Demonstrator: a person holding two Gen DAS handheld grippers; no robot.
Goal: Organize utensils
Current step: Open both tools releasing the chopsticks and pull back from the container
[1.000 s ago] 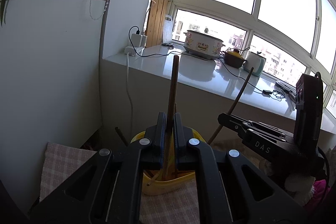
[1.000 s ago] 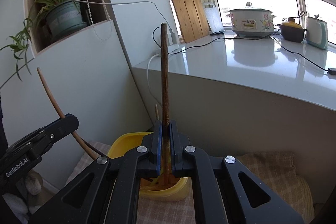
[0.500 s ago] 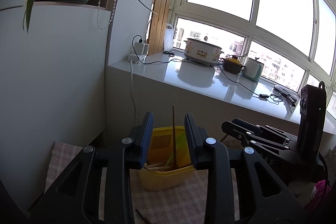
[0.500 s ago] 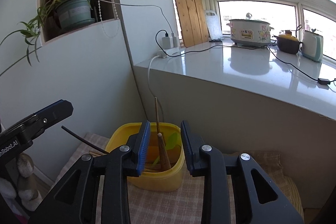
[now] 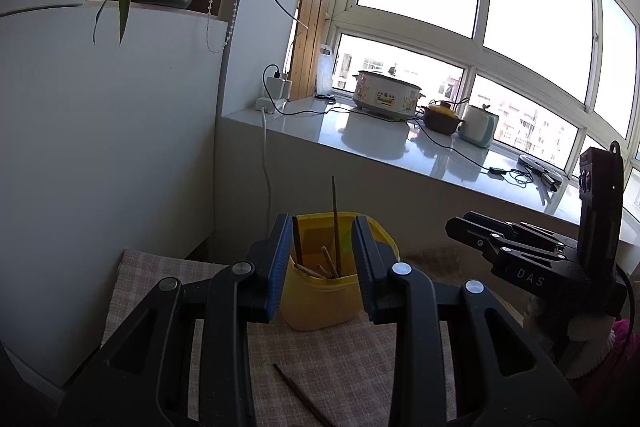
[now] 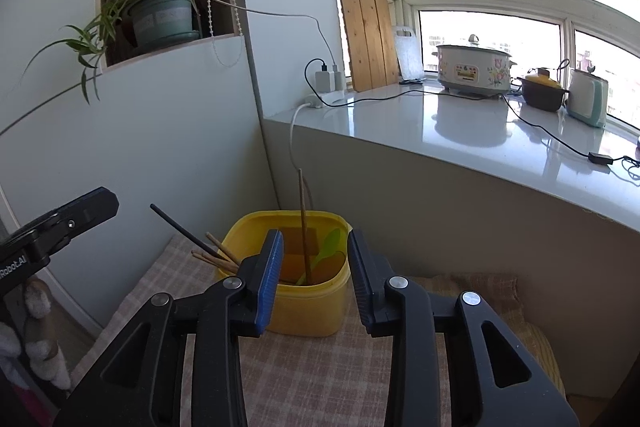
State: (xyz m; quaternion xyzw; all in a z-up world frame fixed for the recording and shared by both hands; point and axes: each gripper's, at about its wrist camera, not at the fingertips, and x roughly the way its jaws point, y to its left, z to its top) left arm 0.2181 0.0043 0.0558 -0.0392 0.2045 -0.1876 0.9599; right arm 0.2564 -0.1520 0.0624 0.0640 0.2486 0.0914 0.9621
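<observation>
A yellow plastic tub (image 5: pixel 320 301) (image 6: pixel 308 307) stands on a checked cloth and holds several wooden chopsticks (image 5: pixel 335 227) (image 6: pixel 303 223) and a green spoon (image 6: pixel 326 247). Some sticks lean out over the tub's left rim (image 6: pixel 212 255). My left gripper (image 5: pixel 319 263) is open and empty, just in front of the tub. My right gripper (image 6: pixel 314 267) is open and empty, also just in front of it. Each gripper shows in the other's view: the right one (image 5: pixel 520 251) and the left one (image 6: pixel 52 227). One dark chopstick (image 5: pixel 300 395) lies on the cloth near me.
The checked cloth (image 6: pixel 320 379) covers a low surface against a white cabinet (image 5: pixel 100 147). Behind is a white counter (image 6: pixel 460 131) with a rice cooker (image 6: pixel 472 69), a pot, a kettle and cables. A potted plant (image 6: pixel 160 15) sits in a niche above.
Both grippers held a chopstick upright over the tub a second ago. Both have opened, dropped the sticks into the tub and pulled back from it.
</observation>
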